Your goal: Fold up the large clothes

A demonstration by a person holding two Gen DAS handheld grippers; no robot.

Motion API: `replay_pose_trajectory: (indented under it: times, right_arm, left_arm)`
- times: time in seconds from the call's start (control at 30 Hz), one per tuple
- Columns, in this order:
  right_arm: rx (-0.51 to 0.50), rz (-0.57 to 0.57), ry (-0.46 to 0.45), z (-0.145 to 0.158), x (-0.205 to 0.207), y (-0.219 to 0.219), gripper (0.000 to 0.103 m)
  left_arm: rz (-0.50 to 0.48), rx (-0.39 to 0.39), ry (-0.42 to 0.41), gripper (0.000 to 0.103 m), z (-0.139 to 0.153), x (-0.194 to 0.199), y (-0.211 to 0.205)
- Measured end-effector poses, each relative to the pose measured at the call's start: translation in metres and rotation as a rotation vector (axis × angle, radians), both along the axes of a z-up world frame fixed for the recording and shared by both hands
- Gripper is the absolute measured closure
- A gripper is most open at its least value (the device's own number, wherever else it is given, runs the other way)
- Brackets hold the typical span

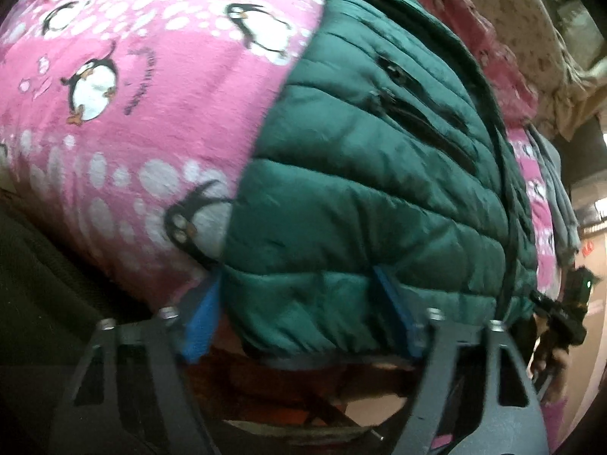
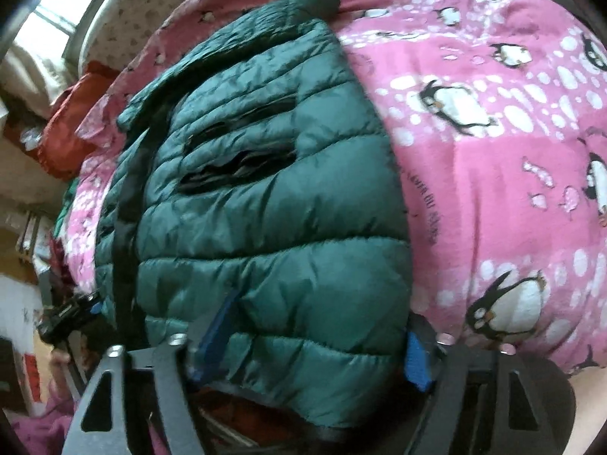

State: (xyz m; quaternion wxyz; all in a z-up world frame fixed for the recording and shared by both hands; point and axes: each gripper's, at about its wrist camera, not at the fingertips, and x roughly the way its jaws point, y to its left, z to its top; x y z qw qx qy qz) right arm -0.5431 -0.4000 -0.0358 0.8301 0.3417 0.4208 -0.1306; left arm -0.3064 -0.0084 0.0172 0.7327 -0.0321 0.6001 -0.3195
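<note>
A dark green quilted puffer jacket (image 1: 360,189) lies on a pink penguin-print blanket (image 1: 132,94), its black zip running lengthwise and its pocket openings facing up. My left gripper (image 1: 297,316) is at the near hem by the jacket's left corner, blue pads pressed into the padding on both sides. In the right wrist view, my right gripper (image 2: 318,341) holds the same jacket (image 2: 265,208) at the hem's right corner, beside the blanket (image 2: 493,170). One pad digs into the top of the fabric and the other sits at its edge. Each view shows the other gripper at the frame's side.
A grey garment (image 1: 561,197) lies at the blanket's far right edge. A red cloth (image 2: 64,140) and cream patterned bedding (image 2: 125,26) sit beyond the jacket's collar. Below the hem are the bed's edge and the floor.
</note>
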Motion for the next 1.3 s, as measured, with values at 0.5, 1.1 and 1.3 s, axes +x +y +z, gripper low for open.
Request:
replay_pose_trajectory:
  times: [0.5, 1.1, 1.3]
  right_arm:
    - [-0.016, 0.071, -0.282, 0.076, 0.0, -0.01, 0.087]
    - [-0.073, -0.101, -0.45, 0.165, 0.103, -0.112, 0.088]
    - [-0.084, -0.149, -0.414, 0.169, 0.161, -0.157, 0.088]
  left_arm:
    - [-0.018, -0.139, -0.155, 0.088, 0.085, 0.012, -0.005]
    - [0.173, -0.283, -0.276, 0.089, 0.156, 0.146, -0.072]
    - [0.221, -0.243, -0.311, 0.09, 0.16, 0.203, -0.117]
